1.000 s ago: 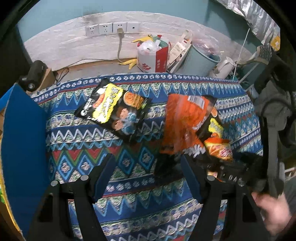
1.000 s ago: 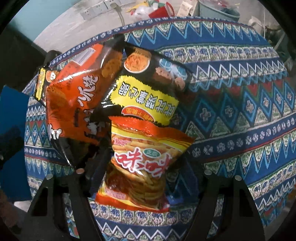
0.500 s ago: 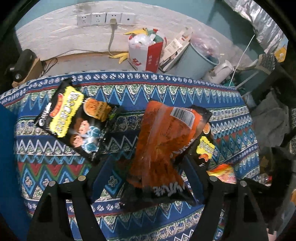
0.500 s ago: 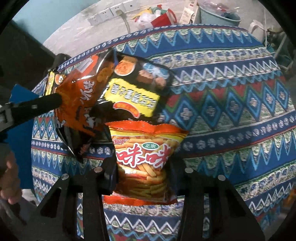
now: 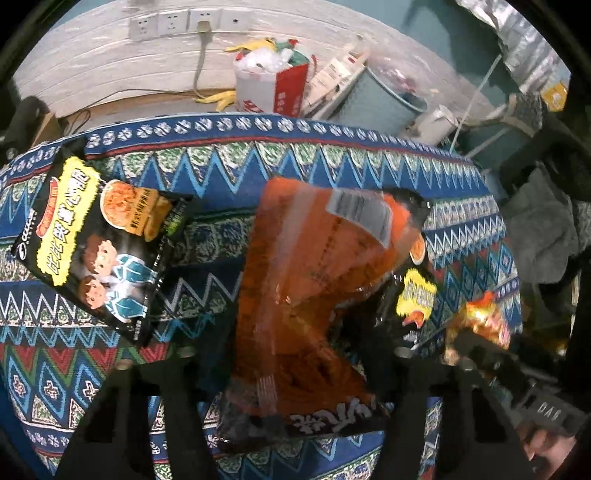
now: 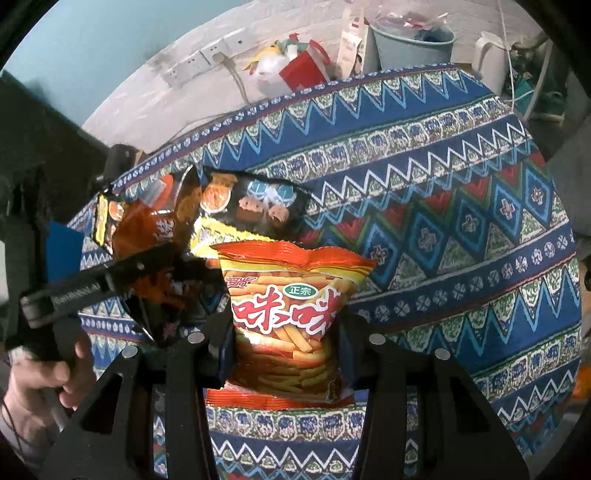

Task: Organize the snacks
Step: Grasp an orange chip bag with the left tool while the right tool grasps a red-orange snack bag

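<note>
An orange snack bag lies on the patterned tablecloth. My left gripper has the bag's lower end between its fingers; its jaws are closing and the pads touch the bag. The right wrist view shows that left gripper from the side, held by a person's hand. My right gripper is shut on a red and yellow fries bag, held above the cloth. A black bag with a yellow label lies flat to the left. A second black bag sticks out from under the orange one.
Beyond the table's far edge, a red and white bag of rubbish, a teal bucket and a white kettle stand on the floor. Wall sockets sit behind. The cloth's right half carries no bags.
My left gripper came down over the orange bag and its jaws narrowed onto it. My right gripper shut on the fries bag and lifted it off the pile.
</note>
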A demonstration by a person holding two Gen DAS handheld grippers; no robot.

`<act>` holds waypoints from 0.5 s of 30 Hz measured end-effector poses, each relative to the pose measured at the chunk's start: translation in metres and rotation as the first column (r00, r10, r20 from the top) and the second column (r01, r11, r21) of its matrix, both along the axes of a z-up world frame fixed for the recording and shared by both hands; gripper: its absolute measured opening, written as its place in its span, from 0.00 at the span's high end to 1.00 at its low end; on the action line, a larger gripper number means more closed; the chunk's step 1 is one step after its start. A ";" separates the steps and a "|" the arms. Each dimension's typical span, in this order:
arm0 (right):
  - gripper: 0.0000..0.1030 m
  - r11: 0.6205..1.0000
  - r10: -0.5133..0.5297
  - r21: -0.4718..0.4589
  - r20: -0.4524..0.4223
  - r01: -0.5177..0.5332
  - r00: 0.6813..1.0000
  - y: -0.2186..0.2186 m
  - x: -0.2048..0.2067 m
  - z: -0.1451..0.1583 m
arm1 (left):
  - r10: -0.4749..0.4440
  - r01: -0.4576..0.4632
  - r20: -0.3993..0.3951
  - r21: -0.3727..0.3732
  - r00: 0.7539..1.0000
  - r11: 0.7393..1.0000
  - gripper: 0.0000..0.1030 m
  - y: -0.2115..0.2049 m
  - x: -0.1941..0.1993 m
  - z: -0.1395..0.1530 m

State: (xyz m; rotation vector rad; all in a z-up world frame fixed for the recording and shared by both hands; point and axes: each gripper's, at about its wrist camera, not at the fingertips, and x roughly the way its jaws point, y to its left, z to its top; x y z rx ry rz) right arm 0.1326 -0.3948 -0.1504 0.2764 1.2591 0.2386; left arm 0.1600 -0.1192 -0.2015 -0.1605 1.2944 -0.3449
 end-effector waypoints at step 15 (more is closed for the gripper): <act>0.57 1.000 0.029 -0.010 0.059 -0.028 0.998 0.022 0.004 0.013 | -0.034 0.023 0.088 0.118 0.996 0.993 0.61 0.010 -0.023 0.018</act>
